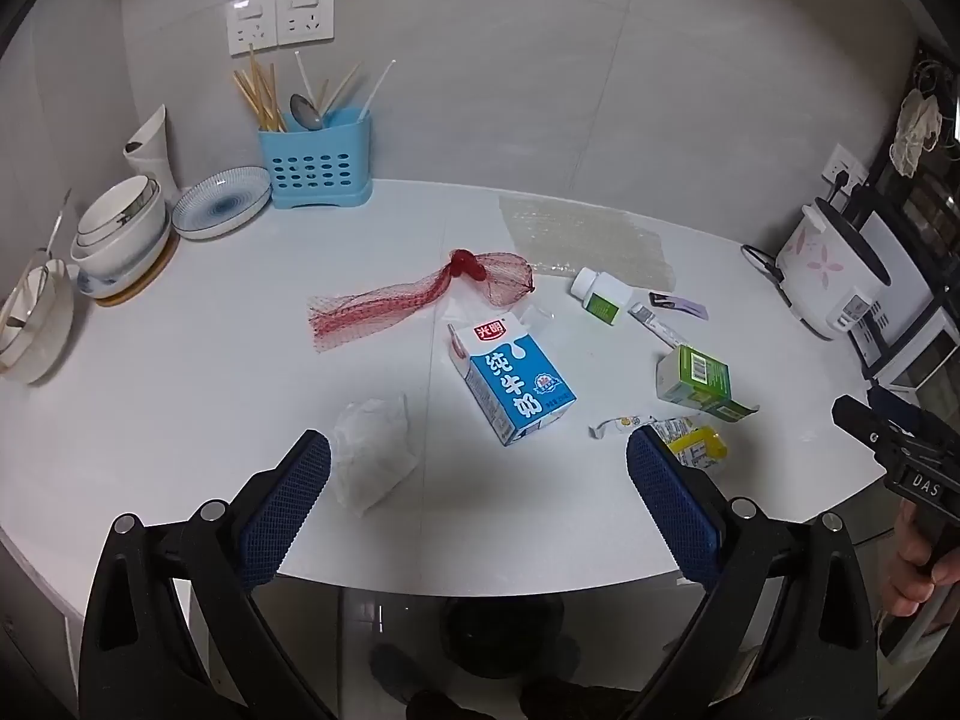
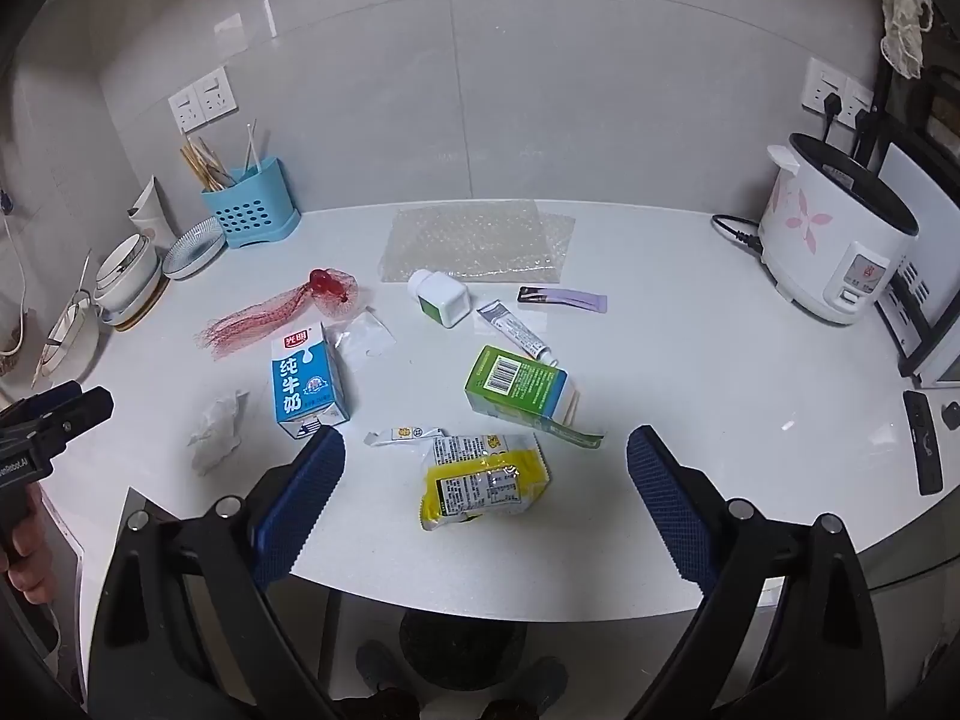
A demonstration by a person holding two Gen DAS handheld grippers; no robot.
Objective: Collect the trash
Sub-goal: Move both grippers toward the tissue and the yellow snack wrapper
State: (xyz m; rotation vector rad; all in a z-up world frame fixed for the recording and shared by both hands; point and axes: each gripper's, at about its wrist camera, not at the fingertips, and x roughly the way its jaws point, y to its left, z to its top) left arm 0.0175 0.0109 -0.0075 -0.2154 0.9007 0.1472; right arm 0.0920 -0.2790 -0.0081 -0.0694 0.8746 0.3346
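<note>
- We see a wall (image 2: 540,90) of large pale grey tiles with thin joints; soft glare patches sit high on it.
- A double white socket plate (image 1: 279,18) is fixed to that wall, above the blue cutlery caddy (image 1: 315,165).
- A second socket pair (image 2: 837,93) on the right has black plugs in it.
- The white countertop (image 2: 690,420) has a rounded front edge and reflects light faintly.
- Stacked bowls (image 1: 120,234) and a patterned plate (image 1: 222,201) stand at the left.
- A white rice cooker (image 2: 840,240) stands at the right, beside a dark rack.
- Below the edge we see glossy floor (image 1: 390,612) and a dark round thing (image 2: 462,642), perhaps a bin.
</note>
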